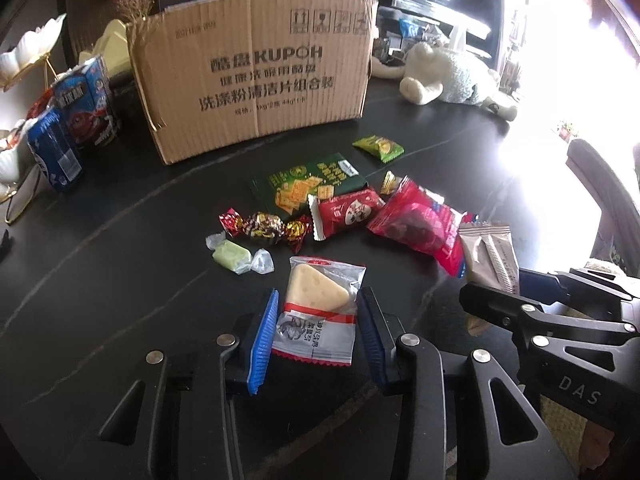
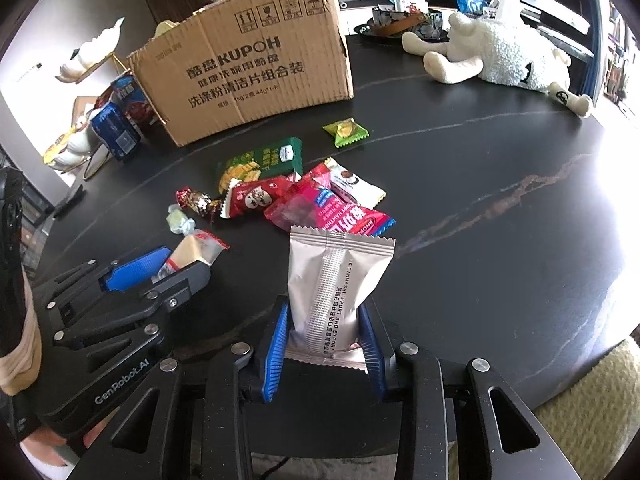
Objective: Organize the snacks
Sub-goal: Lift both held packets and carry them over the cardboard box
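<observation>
Snacks lie scattered on a dark marbled table (image 2: 500,160) in front of an upright cardboard box (image 1: 252,76) printed KUPOH. The left gripper (image 1: 318,332) pinches a clear packet holding a wedge-shaped cheese-look biscuit (image 1: 320,312), its blue pads (image 1: 262,344) pressed against both sides of the wrapper's lower half. The right gripper (image 2: 326,344) clamps a silver-grey sachet (image 2: 334,292) near its bottom seam, so the sachet stands up between the blue fingers with its back seam and small print facing the camera. From the right wrist view the left gripper (image 2: 176,264) sits just to the left, with the cheese packet (image 2: 198,250) poking out past its tips.

Beyond both held packets the loose pile stays on the table: a dark green cracker pack (image 1: 308,186), a red sachet with a white round logo (image 1: 346,210) overlapping it, a crumpled pink-red bag (image 1: 420,222), a foil twist-wrapped candy (image 1: 264,226), and a pale green wrapped sweet (image 1: 236,258) nearest the left gripper. A small green-yellow packet (image 1: 378,148) lies apart, nearer the box. Blue cartons (image 1: 56,152) stand left of the box, and a white plush sheep (image 2: 504,54) lies on its side far right.
</observation>
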The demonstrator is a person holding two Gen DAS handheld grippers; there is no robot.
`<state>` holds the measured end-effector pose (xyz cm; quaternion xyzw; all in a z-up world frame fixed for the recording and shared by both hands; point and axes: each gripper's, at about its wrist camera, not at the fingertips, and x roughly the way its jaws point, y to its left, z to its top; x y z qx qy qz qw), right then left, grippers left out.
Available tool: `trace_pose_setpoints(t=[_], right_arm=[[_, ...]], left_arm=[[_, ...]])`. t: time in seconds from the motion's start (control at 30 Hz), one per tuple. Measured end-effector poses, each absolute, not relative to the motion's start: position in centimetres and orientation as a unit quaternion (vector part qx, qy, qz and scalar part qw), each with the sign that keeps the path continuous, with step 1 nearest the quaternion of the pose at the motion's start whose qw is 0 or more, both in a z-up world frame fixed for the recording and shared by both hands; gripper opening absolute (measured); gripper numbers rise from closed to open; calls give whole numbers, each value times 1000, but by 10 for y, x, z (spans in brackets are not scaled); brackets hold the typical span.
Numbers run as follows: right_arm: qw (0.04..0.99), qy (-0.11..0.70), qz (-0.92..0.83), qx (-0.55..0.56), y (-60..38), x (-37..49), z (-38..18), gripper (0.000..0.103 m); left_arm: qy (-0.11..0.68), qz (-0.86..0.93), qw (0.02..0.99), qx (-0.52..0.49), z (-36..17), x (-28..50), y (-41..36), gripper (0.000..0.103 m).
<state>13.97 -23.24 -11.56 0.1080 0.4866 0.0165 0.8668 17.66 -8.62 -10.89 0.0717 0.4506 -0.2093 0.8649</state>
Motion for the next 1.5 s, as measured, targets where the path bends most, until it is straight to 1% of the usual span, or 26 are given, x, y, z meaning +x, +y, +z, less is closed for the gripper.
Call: trace_pose_setpoints(t=[0.43, 0.87, 1.3, 1.5], right_arm=[[884, 455, 32, 104, -228, 135, -85, 35], [910, 400, 60, 96, -223, 136, -32, 35], [936, 340, 65, 68, -213, 159, 26, 35], [939, 331, 73, 61, -210, 175, 41, 35]], left_arm=[[417, -209, 883, 45, -71, 163, -74, 39], [352, -199, 914, 25, -13, 156, -60, 39], [308, -183, 933, 18, 37, 176, -50, 38], [298, -175, 938, 19, 53, 192, -48, 38]])
